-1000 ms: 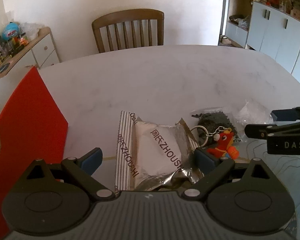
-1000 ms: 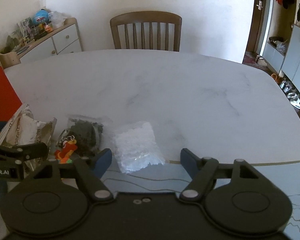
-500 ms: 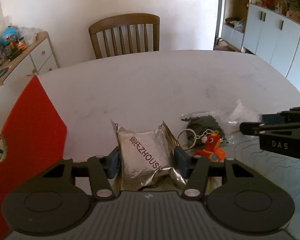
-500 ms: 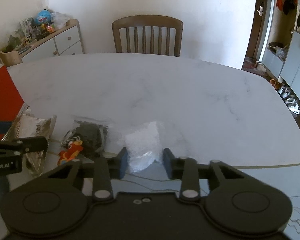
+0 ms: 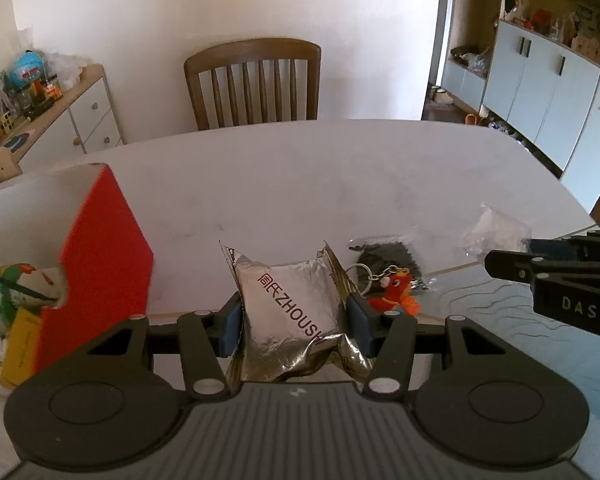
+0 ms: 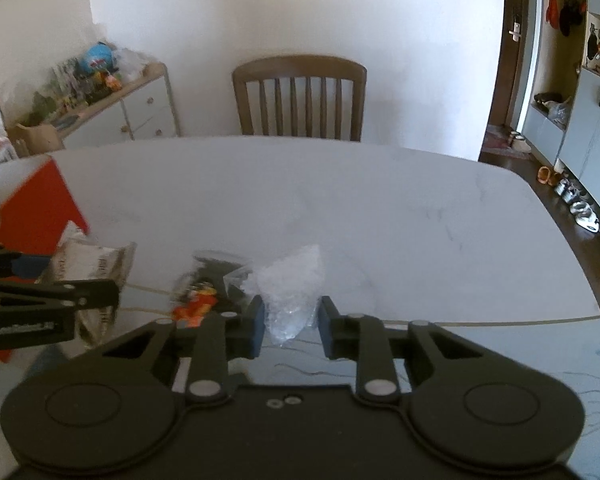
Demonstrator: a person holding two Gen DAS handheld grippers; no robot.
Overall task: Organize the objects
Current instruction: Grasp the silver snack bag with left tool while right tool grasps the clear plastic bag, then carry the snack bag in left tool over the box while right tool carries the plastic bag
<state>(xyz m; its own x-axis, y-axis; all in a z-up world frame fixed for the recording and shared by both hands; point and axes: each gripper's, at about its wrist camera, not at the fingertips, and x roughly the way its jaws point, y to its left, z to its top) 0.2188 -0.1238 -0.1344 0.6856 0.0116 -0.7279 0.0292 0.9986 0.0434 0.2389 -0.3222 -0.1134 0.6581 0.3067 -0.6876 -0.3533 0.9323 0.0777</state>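
The left gripper (image 5: 294,320) has its jaws clamped on the silver foil packet (image 5: 292,312); the right gripper (image 6: 291,326) pinches a clear plastic bag (image 6: 290,292) between its jaws.

The left tool (image 5: 294,326) was matte black, with two round discs, angled link arms pinned by silver screws, blue pads (image 5: 229,325) on its fingers and a ribbed grey body behind. The right tool (image 6: 291,326) had the same black build, blue pads (image 6: 256,328) and silver pivots. White lettering marked each tool's side, one reading "DAS".
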